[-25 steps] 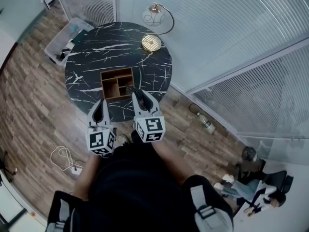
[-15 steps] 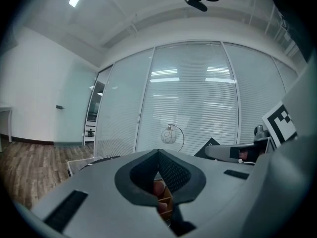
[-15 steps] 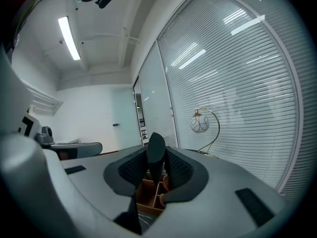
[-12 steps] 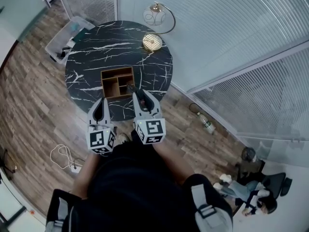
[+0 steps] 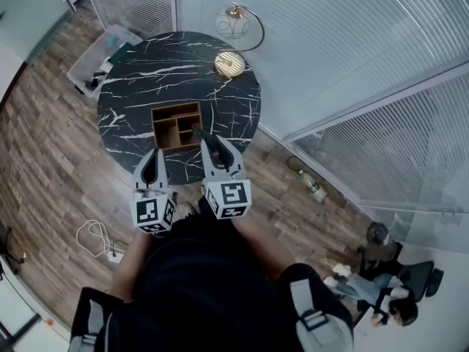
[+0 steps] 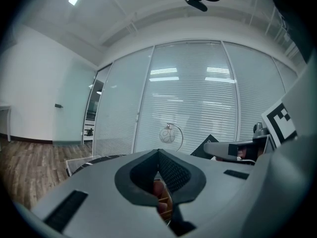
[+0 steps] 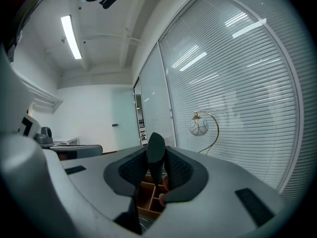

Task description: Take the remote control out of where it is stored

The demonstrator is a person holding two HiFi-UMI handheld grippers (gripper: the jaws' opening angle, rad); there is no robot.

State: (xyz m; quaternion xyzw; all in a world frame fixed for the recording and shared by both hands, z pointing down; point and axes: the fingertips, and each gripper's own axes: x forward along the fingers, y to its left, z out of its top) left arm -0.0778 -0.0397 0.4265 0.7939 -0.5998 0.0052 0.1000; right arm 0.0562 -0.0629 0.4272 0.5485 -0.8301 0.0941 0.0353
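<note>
A wooden organizer [image 5: 176, 108] with several compartments sits in the middle of the round black marble table [image 5: 139, 72]. My right gripper [image 5: 214, 145] hovers at the organizer's near right corner, shut on the dark, slim remote control [image 7: 155, 151]. In the right gripper view the remote stands up past the fingertips, with the organizer's compartments [image 7: 148, 195] below. My left gripper [image 5: 152, 164] stays over the table's near edge, left of the right one. Its jaws meet at the tips with nothing between them, and the left gripper view shows the organizer [image 6: 166, 205] through the slit.
A gold lamp [image 5: 230, 63] with a glass globe stands at the table's far edge. On the wooden floor lie a clear plastic bin [image 5: 95, 64], a white cable [image 5: 94, 239] and a bottle [image 5: 314, 189]. Glass walls with blinds close off the right. A person [image 5: 385, 299] sits at lower right.
Both grippers stay where they were, and the remote is still held. Only the seated person at lower right has shifted.
</note>
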